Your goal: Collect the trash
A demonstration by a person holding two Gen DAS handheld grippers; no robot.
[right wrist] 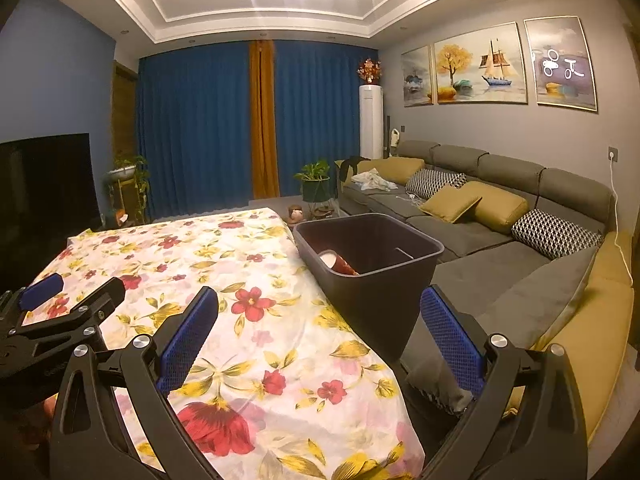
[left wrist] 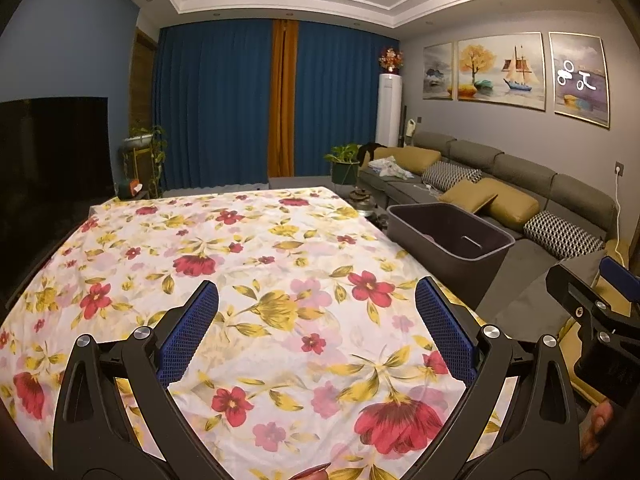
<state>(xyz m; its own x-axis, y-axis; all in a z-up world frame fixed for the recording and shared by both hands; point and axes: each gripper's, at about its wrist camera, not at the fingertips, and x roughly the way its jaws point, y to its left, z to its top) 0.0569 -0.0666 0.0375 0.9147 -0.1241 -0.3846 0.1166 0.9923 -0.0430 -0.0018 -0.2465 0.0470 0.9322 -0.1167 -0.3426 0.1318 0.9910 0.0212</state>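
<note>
Left wrist view
Left claw (left wrist: 316,328): we hold it spread wide and empty above the floral cloth (left wrist: 248,264) on the tabletop.
Bin (left wrist: 492,246): a dark bin just off the tabletop's right edge, in front of the grey sofa (left wrist: 520,176); from here we make out only a faint pale shape on its floor.
Right claw (left wrist: 592,296): at the right border, seen side-on; this view does not settle its opening.
Trash on the cloth: we find none here, so we judge the collecting largely finished.

Right wrist view
Right claw (right wrist: 320,332): spread wide, holding nothing, over the tabletop's right edge, the bin beyond it.
Red cup (right wrist: 335,262): inside the bin by its near-left wall, lying tilted; its long axis runs from the pale open mouth at upper left to the base at lower right, mouth towards the tabletop.
Left claw: at the left border, over the cloth.
Risk: we think the bin looks close to the tabletop edge, so a careless swing could knock it.
Risk: a low claw could snag and drag the loose cloth.
</note>
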